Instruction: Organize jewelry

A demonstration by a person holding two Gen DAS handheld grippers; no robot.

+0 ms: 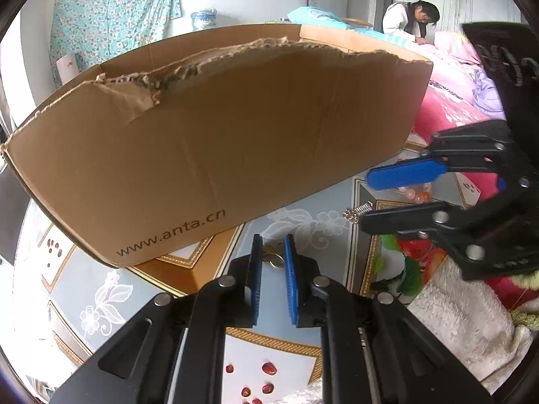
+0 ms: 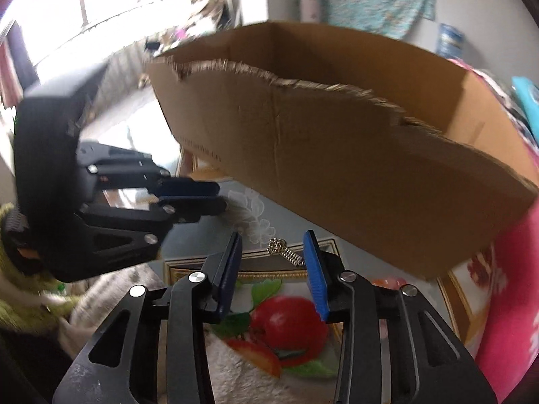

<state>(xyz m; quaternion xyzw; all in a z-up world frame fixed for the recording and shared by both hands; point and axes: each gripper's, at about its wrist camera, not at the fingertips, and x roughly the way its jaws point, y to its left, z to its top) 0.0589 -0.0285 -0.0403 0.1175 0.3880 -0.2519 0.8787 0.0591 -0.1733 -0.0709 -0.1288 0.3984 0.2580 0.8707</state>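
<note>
In the left wrist view my left gripper (image 1: 273, 245) hovers low over the patterned tablecloth (image 1: 303, 202), its blue pads nearly together on a small gold ring (image 1: 275, 262). My right gripper (image 1: 365, 198) reaches in from the right, and a silver spring-like trinket (image 1: 358, 210) lies at its lower fingertip. Seen from the right wrist, the right gripper (image 2: 272, 237) stands open with that silver trinket (image 2: 284, 251) on the cloth between its pads, untouched. The left gripper (image 2: 220, 198) shows at the left, jaws close together. Pink beads (image 1: 417, 196) lie behind the right fingers.
A large torn cardboard box (image 1: 219, 151) (image 2: 337, 168) stands just beyond both grippers. A white fluffy towel (image 1: 465, 320) lies at the near right. Pink bedding (image 1: 448, 101) and a person (image 1: 411, 20) bent over it are in the background.
</note>
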